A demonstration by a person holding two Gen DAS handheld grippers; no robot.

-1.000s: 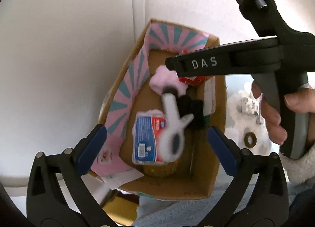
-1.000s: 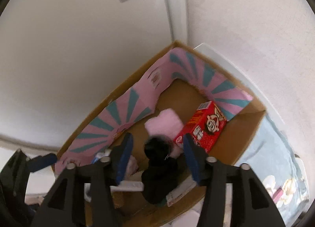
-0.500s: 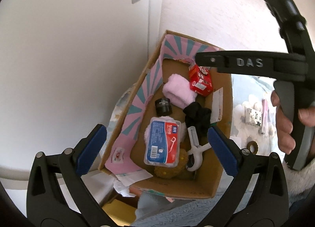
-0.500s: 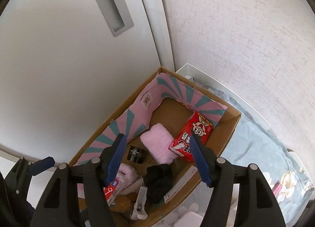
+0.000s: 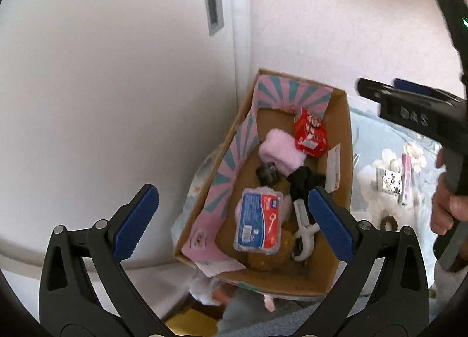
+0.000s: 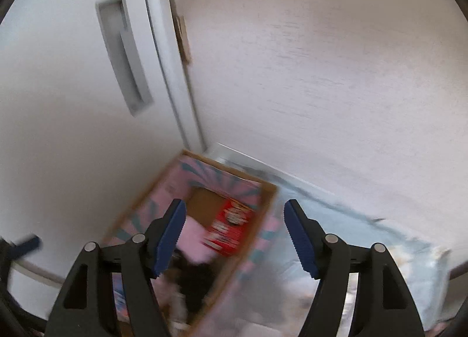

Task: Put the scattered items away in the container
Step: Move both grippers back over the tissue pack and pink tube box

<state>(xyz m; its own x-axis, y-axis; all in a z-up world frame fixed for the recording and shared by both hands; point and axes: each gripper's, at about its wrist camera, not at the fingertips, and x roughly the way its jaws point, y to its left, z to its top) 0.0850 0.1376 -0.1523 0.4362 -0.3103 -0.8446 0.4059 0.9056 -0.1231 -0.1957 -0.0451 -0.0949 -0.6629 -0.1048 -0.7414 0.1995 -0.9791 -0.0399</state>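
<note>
hovering over the cardboard box (image 5: 346, 144), left gripper (image 5: 231, 217) jaws apart; right gripper (image 6: 234, 234) jaws apart, empty

Supporting surface: bed (image 5: 377, 144) with pale blue floral cover, set against a white wall — the same blue cover shows blurred in the right wrist view (image 6: 365, 234).

Items lying directly on it:
- cardboard box (image 5: 346, 144), open-topped, pink and teal striped lining, at the left end of the cover beside the wall corner
- small black-and-white printed packet (image 5: 388, 180), well to the right of the box
- slim pink stick-shaped item (image 5: 406, 179), just beside the packet
- small white round piece (image 5: 395, 165), near the packet — too small to identify
- brown ring (image 5: 388, 223), nearer the camera, apart from the box
</note>
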